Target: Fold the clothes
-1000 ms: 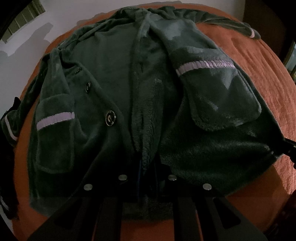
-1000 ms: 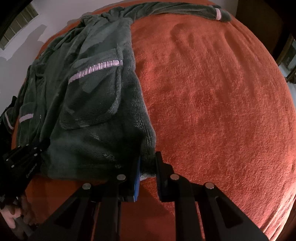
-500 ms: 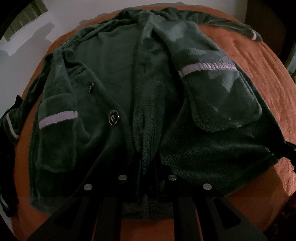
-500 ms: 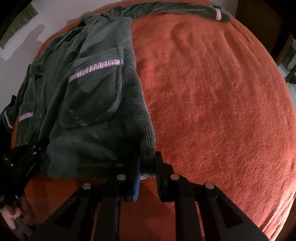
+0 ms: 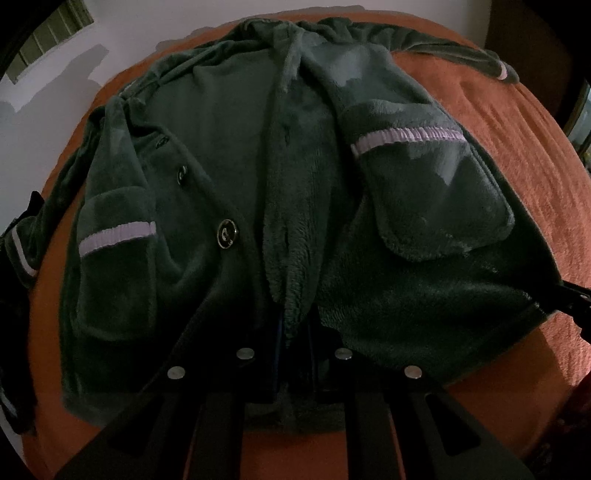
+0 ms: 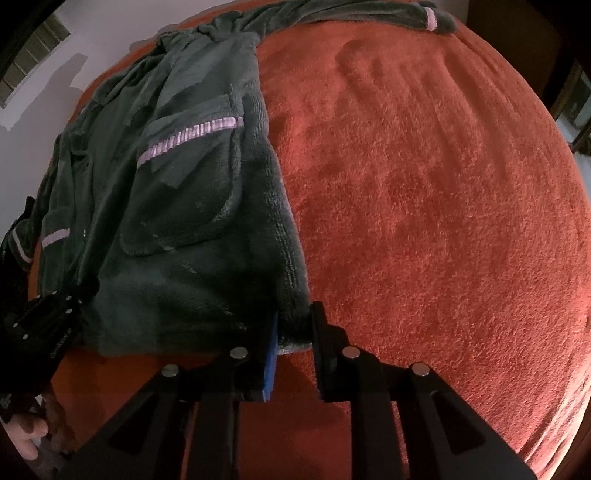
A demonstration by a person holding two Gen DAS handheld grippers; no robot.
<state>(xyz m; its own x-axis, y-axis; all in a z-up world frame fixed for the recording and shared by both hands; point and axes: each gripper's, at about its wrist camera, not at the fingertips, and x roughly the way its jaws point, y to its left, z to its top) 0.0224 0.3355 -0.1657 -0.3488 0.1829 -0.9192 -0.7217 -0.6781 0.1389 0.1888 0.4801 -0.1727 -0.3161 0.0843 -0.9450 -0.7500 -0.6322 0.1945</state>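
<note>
green fleece cardigan (image 5: 229,166) hem pinched between left fingers (image 5: 275,354), corner between right fingers (image 6: 319,332).

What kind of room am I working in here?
Probably a bedroom: the green fleece jacket lies spread on a soft orange blanket, like a bed, against a white wall.

Orange fuzzy bedspread (image 6: 424,206) w/ faint creases, white wall (image 5: 122,44) behind, slatted window (image 5: 48,40) upper left
</note>
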